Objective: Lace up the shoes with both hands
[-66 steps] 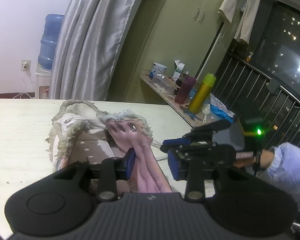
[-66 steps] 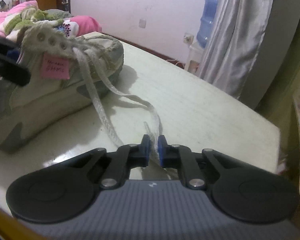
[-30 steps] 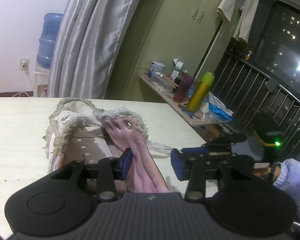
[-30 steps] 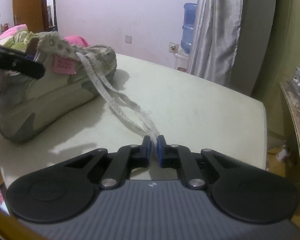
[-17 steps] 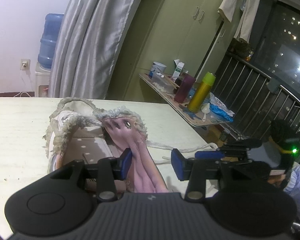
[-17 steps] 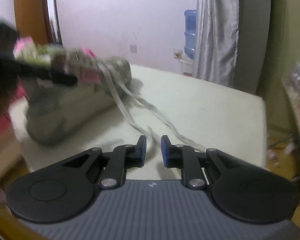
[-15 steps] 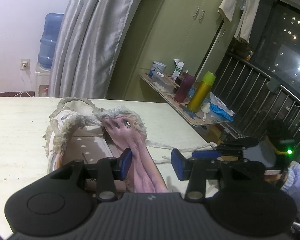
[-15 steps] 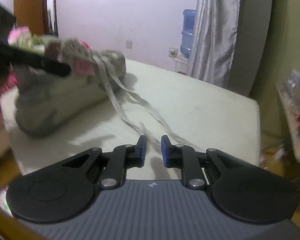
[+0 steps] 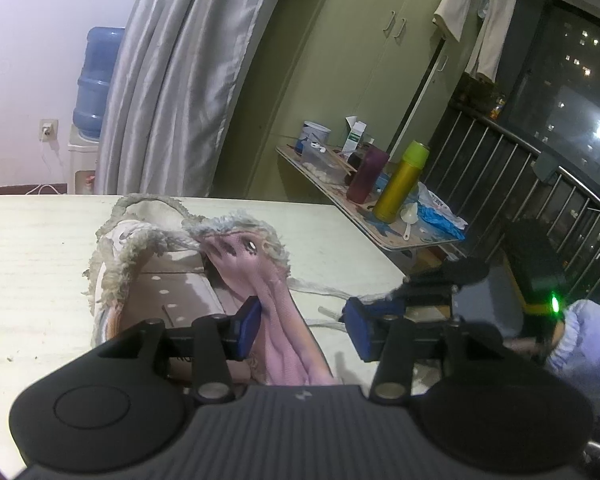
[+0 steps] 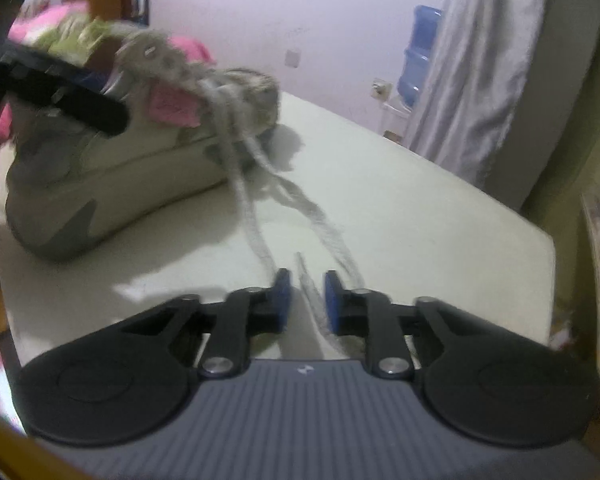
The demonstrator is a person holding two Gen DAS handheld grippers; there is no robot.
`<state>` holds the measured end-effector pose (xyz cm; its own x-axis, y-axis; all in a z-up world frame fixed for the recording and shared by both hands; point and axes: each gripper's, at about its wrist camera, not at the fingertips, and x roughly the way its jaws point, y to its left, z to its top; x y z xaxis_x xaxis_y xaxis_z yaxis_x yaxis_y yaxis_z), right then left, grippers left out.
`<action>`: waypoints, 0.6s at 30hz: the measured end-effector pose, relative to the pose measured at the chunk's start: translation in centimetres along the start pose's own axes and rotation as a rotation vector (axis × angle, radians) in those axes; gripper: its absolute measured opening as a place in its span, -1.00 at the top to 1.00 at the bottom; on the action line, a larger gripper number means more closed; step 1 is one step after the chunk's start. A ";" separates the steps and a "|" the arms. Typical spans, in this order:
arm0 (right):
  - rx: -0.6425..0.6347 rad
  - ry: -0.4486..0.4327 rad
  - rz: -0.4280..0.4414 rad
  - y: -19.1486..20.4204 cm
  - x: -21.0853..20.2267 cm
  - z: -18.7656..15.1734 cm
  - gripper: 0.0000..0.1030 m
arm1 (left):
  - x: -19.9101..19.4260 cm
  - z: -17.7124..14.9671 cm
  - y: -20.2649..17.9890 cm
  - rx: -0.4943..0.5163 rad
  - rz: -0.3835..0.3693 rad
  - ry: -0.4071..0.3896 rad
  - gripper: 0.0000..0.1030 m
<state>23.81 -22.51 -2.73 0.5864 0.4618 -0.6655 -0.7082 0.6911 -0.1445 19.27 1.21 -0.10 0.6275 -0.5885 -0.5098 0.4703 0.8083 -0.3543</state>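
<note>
Since the earlier frame, right gripper (image 10: 303,295) has released the lace (image 10: 256,216); jaws now closing, gap visible, lace end between, unpinched. Left gripper (image 9: 302,326) opening, straddling pink tongue (image 9: 278,312). Shoe (image 10: 112,168) sits on table (image 10: 400,208).

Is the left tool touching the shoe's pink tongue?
Touching. Left wrist view: one finger of the left tool presses the pink tongue from the side; the other finger stands clear of it.
</note>
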 end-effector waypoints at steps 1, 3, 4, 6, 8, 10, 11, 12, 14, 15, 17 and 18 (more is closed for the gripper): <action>-0.008 -0.008 -0.014 0.7 -0.1 -0.2 0.96 | 0.0 0.0 0.0 -0.002 0.000 0.000 0.06; -0.025 -0.023 -0.043 2.2 -0.3 -0.5 0.97 | 0.0 0.1 0.0 -0.008 0.001 -0.001 0.05; -0.032 -0.031 -0.057 3.0 -0.5 -0.7 0.98 | 0.0 0.1 0.0 -0.010 0.002 0.000 0.05; -0.029 -0.045 -0.110 3.7 -0.7 -1.2 0.98 | 0.0 0.2 0.0 -0.014 0.002 0.001 0.05; 0.019 -0.081 -0.141 3.6 -1.6 -1.5 0.98 | -0.1 0.2 0.0 -0.015 -0.002 0.001 0.04; 0.063 -0.136 -0.171 3.1 -3.1 -1.4 0.98 | -0.2 0.2 0.0 -0.018 -0.007 -0.002 0.01; 0.088 -0.168 -0.185 2.8 -4.0 -1.3 0.98 | -0.6 0.2 -0.1 -0.015 -0.006 -0.008 -0.03; 0.123 -0.193 -0.180 2.3 -5.1 -1.1 0.98 | -1.1 0.0 -0.2 -0.009 -0.003 -0.015 -0.07; 0.162 -0.253 -0.202 2.1 -7.1 -1.0 0.98 | -2.2 -0.2 -0.5 0.002 0.003 -0.030 -0.08; 0.174 -0.278 -0.209 2.0 -8.1 -1.0 0.98 | -2.7 -0.3 -0.7 0.008 0.006 -0.037 -0.08; 0.193 -0.309 -0.201 2.2 -9.7 -1.0 0.98 | -4.2 -0.7 -0.8 0.012 0.009 -0.058 -0.08; 0.211 -0.337 -0.195 2.5 -10.5 -1.2 0.98 | -5.2 -0.9 -0.7 0.014 0.012 -0.069 -0.08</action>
<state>15.40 -26.26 3.05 0.8215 0.4427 -0.3593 -0.4961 0.8656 -0.0678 15.09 3.69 2.11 0.6746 -0.5788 -0.4583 0.4707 0.8154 -0.3370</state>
